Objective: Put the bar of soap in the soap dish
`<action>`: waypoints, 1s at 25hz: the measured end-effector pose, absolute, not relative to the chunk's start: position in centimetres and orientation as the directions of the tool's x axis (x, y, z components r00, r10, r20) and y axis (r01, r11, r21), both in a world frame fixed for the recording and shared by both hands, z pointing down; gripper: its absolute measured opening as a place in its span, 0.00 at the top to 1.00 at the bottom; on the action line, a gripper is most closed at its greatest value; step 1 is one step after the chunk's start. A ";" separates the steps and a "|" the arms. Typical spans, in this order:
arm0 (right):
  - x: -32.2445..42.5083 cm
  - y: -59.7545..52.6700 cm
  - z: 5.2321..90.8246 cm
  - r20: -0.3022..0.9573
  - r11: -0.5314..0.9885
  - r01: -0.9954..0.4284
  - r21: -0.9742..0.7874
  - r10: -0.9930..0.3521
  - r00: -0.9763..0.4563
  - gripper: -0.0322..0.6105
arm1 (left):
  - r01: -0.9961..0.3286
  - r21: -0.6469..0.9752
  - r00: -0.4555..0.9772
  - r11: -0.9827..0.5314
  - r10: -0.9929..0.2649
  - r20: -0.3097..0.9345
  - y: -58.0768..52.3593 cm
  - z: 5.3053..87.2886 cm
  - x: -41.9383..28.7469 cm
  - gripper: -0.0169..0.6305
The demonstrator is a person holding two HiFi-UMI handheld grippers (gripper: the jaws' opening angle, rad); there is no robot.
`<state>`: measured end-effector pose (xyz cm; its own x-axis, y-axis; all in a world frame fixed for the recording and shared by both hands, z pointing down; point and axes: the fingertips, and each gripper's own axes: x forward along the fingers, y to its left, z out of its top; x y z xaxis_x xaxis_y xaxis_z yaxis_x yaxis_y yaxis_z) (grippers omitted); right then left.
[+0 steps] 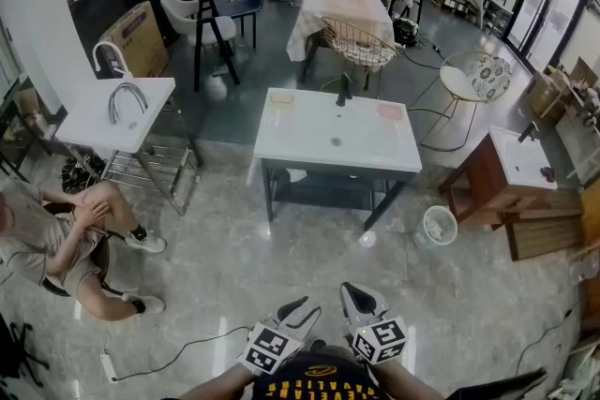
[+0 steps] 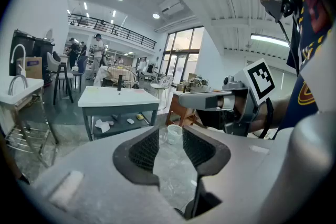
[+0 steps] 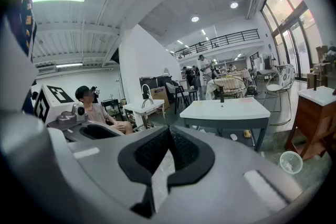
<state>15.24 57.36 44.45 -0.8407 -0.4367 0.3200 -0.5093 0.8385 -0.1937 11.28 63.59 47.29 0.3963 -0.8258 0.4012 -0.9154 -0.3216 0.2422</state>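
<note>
Both grippers are held low before the person, over the grey marbled floor [image 1: 234, 267] and well apart from the white rectangular washbasin top on its dark grey metal frame [image 1: 309, 140]. The left gripper [image 2: 170, 148] has its jaws standing apart with nothing between them; only floor and a white mesh waste bin [image 2: 173, 134] show through the gap. The right gripper [image 3: 168, 150] has its jaws closed together on nothing. On the washbasin top, either side of the black tap [image 1: 345, 92], lie a pale yellowish flat item [image 1: 281, 98] near the back left corner and a pinkish flat item [image 1: 389, 111] near the back right. Which is the soap and which the dish cannot be told at this size. A seated person in a beige shirt [image 1: 47, 239] is on the floor at left.
</note>
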 end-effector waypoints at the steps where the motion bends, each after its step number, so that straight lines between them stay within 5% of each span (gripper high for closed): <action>1: 15.9 58.0 44.8 0.329 0.835 -0.511 -0.203 -0.433 -0.839 0.95 | -0.916 0.246 0.394 -0.316 -0.824 0.408 64.0 47.5 11.7 0.75; 14: 19.6 57.0 44.4 0.301 0.842 -0.500 -0.201 -0.433 -0.850 0.94 | -0.925 0.244 0.372 -0.291 -0.821 0.433 62.7 47.7 16.1 0.75; 25: 18.3 49.3 45.8 0.313 0.862 -0.464 -0.203 -0.392 -0.865 0.75 | -0.946 0.227 0.312 -0.231 -0.836 0.451 56.0 48.6 14.4 0.75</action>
<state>18.33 49.30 45.77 -0.8652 -0.3918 0.3129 -0.4639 0.8623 -0.2032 14.41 55.96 48.61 0.3123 -0.8362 0.4508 -0.9461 -0.2310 0.2269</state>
